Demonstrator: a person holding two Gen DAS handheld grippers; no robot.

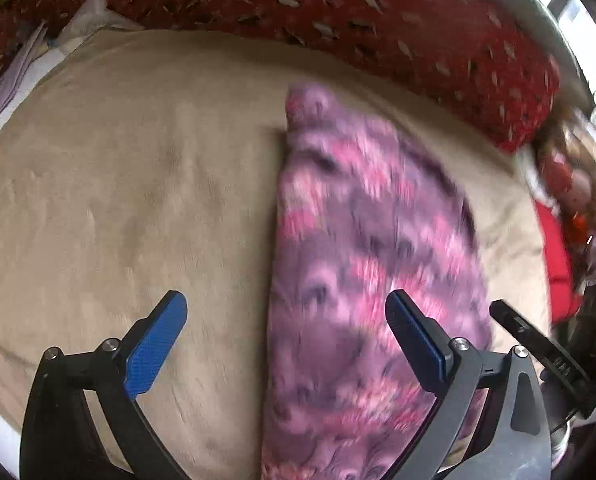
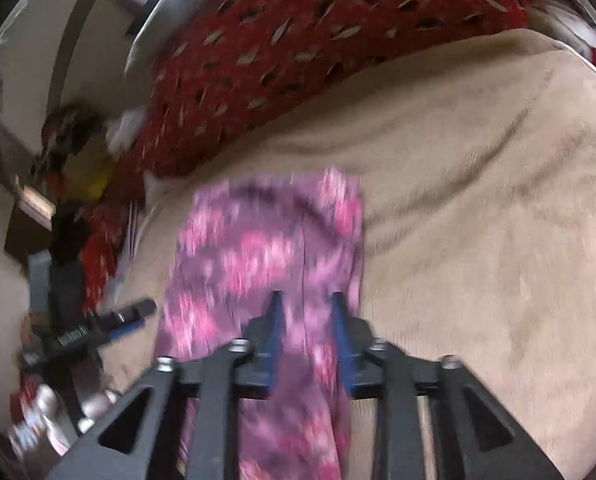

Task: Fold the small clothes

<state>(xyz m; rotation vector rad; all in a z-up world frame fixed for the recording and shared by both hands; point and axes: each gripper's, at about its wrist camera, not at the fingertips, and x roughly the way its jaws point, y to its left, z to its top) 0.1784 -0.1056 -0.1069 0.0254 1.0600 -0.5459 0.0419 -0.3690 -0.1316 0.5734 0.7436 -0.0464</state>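
Purple-pink patterned garment (image 1: 362, 248) lies as a long strip on the beige blanket (image 1: 137, 184), its left edge straight and crisp in the left wrist view, running from a far corner down toward the camera; the right edge is softer and blurred. Left gripper (image 1: 285, 320) hangs above the cloth with its jaws spread wide, one blue pad (image 1: 153, 348) over bare blanket and the other over the garment's near right part, nothing between them. Right gripper (image 2: 306, 312) points down at the near end of the same garment (image 2: 265, 248); its jaws stand narrowly apart and fabric runs up between the blue pads (image 2: 342, 336) (motion blur, so cannot tell whether the pads actually press on it). In the right wrist view the garment's far edge is a roughly straight hem with a squared right corner, its right side dropping straight toward the gripper. Wide bare blanket lies to the right of the cloth in that view and to the left of it in the left wrist view. A red patterned cushion (image 2: 306, 40) borders the blanket's far edge, well apart from the garment. Clutter sits off the blanket's side edge, blurred. The left gripper's finger (image 2: 125, 316) shows beside the garment's left side.
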